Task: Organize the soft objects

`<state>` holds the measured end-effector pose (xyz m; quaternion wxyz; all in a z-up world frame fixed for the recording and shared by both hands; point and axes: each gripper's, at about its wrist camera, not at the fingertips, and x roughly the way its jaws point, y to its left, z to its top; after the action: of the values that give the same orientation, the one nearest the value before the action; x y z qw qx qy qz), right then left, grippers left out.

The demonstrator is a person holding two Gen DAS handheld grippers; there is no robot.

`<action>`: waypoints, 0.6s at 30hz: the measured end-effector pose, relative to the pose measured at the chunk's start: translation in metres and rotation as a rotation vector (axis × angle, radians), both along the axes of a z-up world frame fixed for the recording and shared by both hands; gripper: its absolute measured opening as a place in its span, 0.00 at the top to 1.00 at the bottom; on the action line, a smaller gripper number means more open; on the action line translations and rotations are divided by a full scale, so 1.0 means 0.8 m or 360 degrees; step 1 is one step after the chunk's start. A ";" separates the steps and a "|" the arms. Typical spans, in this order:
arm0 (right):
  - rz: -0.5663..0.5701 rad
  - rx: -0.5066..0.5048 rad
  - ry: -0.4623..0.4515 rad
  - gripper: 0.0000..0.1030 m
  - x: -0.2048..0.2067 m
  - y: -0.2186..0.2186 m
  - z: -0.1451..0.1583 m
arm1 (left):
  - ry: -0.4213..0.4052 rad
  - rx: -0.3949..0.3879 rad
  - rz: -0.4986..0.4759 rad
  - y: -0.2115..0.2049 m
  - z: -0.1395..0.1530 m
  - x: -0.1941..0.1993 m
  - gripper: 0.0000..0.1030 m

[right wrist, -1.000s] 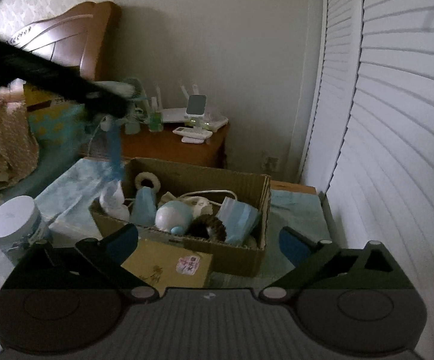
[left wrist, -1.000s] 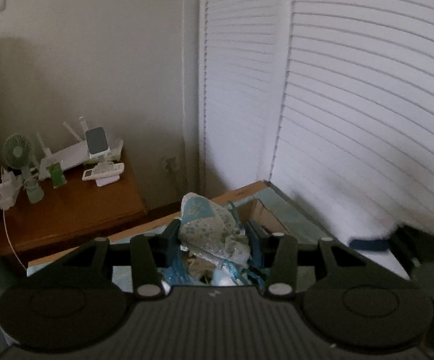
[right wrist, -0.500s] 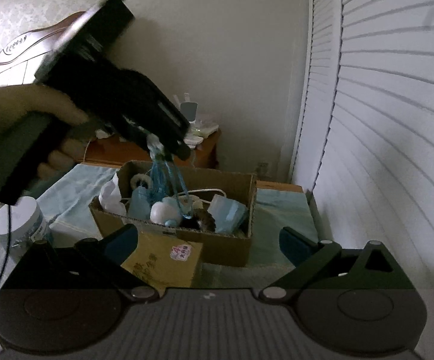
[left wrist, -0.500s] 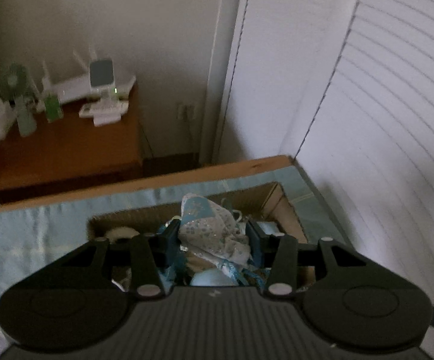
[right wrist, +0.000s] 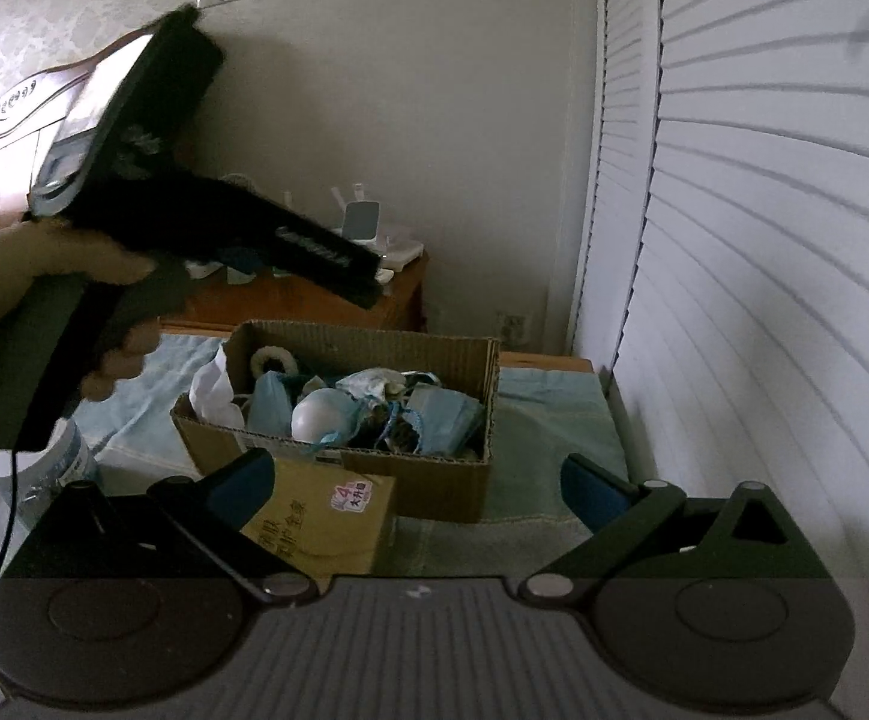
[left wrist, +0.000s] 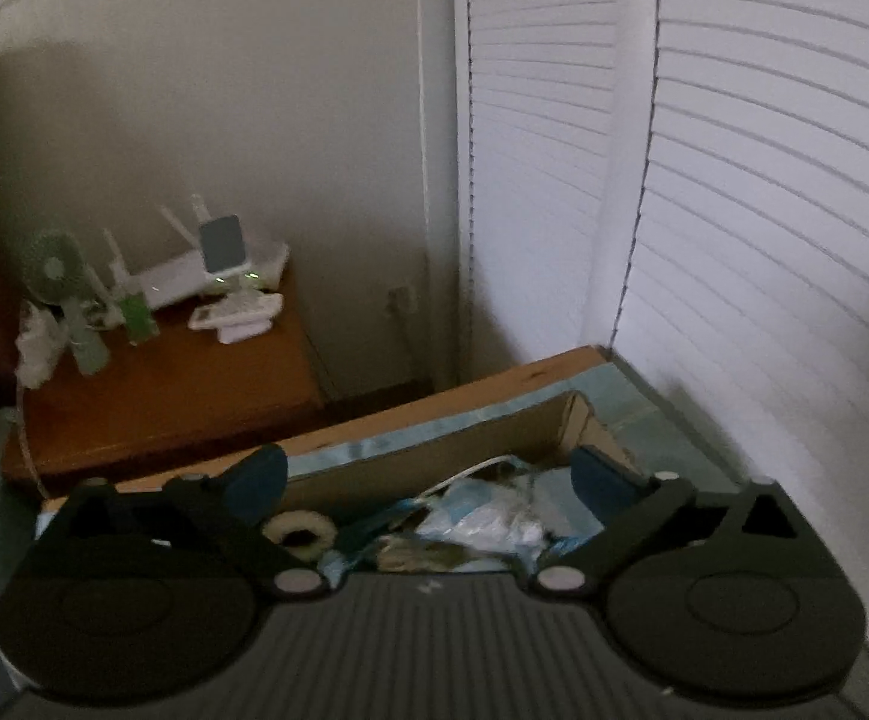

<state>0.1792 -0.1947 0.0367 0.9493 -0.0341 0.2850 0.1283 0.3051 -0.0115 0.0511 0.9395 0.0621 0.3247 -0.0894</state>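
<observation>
We see the cardboard box (right wrist: 338,468) on the teal-covered tabletop (right wrist: 554,420), crammed with blue cloths (right wrist: 443,414), a white ball (right wrist: 320,417), a fluffy ring (left wrist: 301,531), our left gripper (left wrist: 428,477) above it, jaws opening, nothing pinched, our right gripper (right wrist: 416,489) spread empty, shutters (right wrist: 734,300) close on the right, yellow carton (right wrist: 320,516) touching the box front.

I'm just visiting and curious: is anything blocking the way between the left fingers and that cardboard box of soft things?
Nothing visible does. The left gripper hangs just above the cardboard box, fingers opening with nothing between them, and the patterned cloth lies inside among the other items.
</observation>
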 end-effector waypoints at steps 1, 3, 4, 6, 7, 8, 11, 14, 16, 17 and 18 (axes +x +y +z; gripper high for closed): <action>-0.0010 -0.0004 0.0005 0.00 -0.001 0.001 0.001 | -0.0018 0.0022 -0.0002 0.001 0.000 -0.007 0.01; -0.0036 -0.0007 0.0019 0.00 -0.002 0.002 0.004 | -0.0024 0.0048 -0.0005 0.003 0.001 -0.018 0.01; -0.0046 -0.0005 0.0025 0.00 -0.002 0.002 0.005 | -0.0027 0.0055 -0.0007 0.004 -0.001 -0.025 0.01; -0.0076 -0.0001 0.0048 0.00 -0.002 0.002 0.006 | -0.0034 0.0074 0.0010 0.009 -0.006 -0.041 0.01; -0.0092 -0.0001 0.0058 0.00 -0.002 0.003 0.006 | -0.0040 0.0074 0.0012 0.010 -0.010 -0.049 0.01; -0.0112 -0.0001 0.0069 0.00 -0.003 0.004 0.007 | -0.0043 0.0070 0.0010 0.012 -0.013 -0.059 0.01; -0.0169 -0.0004 0.0127 0.00 -0.005 0.006 0.006 | -0.0046 0.0038 0.0040 0.019 -0.023 -0.088 0.01; -0.0214 -0.0035 0.0169 0.00 -0.010 0.010 0.006 | -0.0068 0.0033 0.0097 0.028 -0.029 -0.120 0.01; -0.0244 -0.0062 0.0191 0.00 -0.013 0.014 0.006 | -0.0065 0.0042 0.0136 0.032 -0.029 -0.141 0.01; -0.0254 -0.0074 0.0201 0.00 -0.015 0.016 0.007 | -0.0059 0.0023 0.0152 0.035 -0.028 -0.151 0.01; -0.0258 -0.0085 0.0209 0.00 -0.018 0.018 0.008 | -0.0048 0.0001 0.0171 0.037 -0.027 -0.160 0.01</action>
<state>0.1650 -0.1804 0.0430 0.9346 -0.0277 0.3517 0.0453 0.1771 0.0182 0.0294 0.9478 0.0463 0.3134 -0.0377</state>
